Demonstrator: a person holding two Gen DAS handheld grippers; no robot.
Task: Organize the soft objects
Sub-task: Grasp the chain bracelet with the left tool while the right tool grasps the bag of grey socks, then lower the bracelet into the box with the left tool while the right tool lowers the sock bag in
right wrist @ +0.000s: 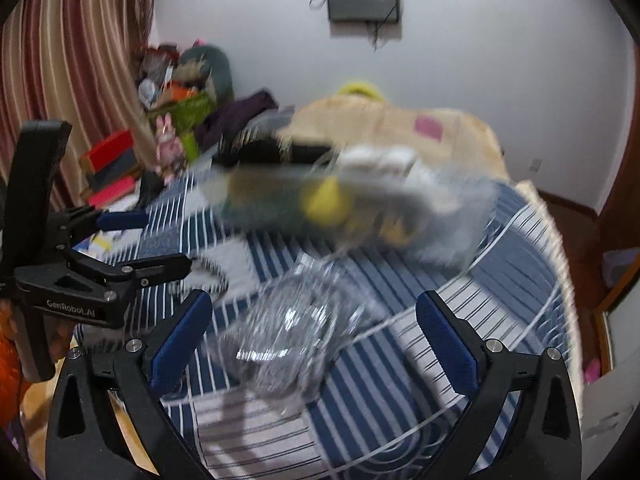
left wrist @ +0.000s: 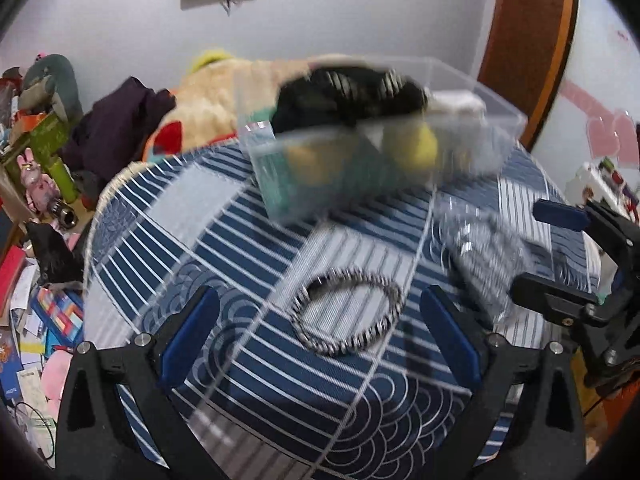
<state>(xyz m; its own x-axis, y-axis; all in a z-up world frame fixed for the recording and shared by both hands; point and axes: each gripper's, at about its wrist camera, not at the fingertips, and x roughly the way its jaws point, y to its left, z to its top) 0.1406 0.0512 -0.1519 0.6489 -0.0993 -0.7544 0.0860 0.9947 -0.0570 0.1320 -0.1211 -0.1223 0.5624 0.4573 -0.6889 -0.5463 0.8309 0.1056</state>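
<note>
Striped hair band [left wrist: 347, 312] between left gripper [left wrist: 320, 340] fingers.

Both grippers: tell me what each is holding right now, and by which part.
Nothing is held. The left gripper is open, its fingers either side of the striped hair tie lying on the bedspread. The right gripper is open over a blurred clear lid.

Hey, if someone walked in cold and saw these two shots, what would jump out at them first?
Probably the clear plastic bin at the far side of the blue striped bedspread, stuffed with dark and yellow soft items. Next, the striped hair band lying flat between the open left gripper fingers, and the crinkly clear bag before the open right gripper.
</note>
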